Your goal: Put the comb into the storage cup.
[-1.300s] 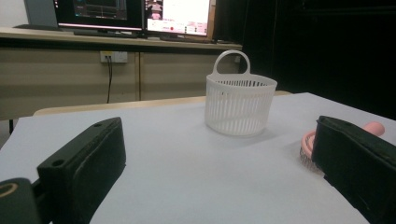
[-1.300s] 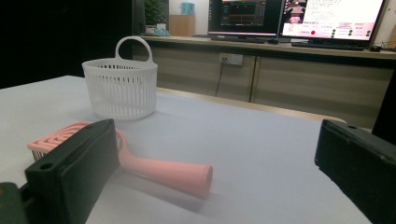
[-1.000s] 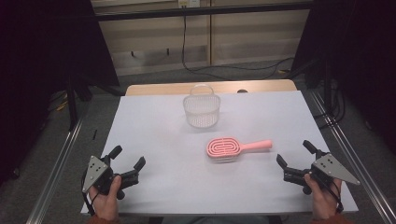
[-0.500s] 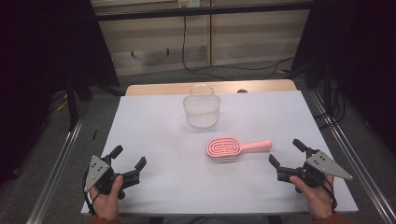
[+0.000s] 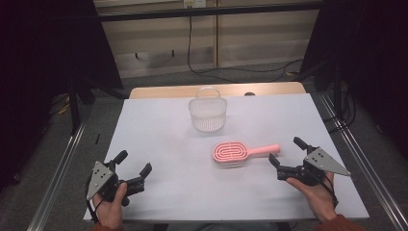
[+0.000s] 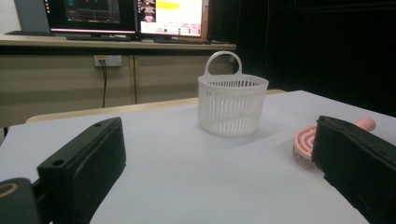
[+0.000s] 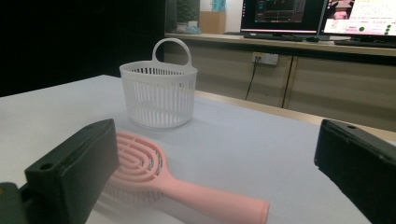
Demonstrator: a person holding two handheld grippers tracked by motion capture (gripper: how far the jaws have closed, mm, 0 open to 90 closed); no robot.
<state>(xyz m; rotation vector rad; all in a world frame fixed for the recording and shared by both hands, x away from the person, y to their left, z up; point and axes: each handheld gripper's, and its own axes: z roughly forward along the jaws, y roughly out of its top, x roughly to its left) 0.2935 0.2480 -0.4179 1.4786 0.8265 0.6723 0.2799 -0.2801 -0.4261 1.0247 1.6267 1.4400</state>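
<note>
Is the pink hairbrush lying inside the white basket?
No. In the high view the pink hairbrush lies flat on the table, in front of the white basket and apart from it.

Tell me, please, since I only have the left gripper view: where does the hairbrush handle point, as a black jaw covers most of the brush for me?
Observer: In the high view, the pink hairbrush lies flat on the white table with its handle pointing toward the right gripper.
Operator: Is that gripper holding it?
Observer: No. Its jaws stand open, just short of the handle tip, with nothing between them.
Operator: Could you tell me which side of the brush faces up?
Observer: The right gripper view shows the ringed pink back facing up and the bristles against the table.
Operator: And is the basket empty?
Observer: From above, nothing shows inside the white basket.
</note>
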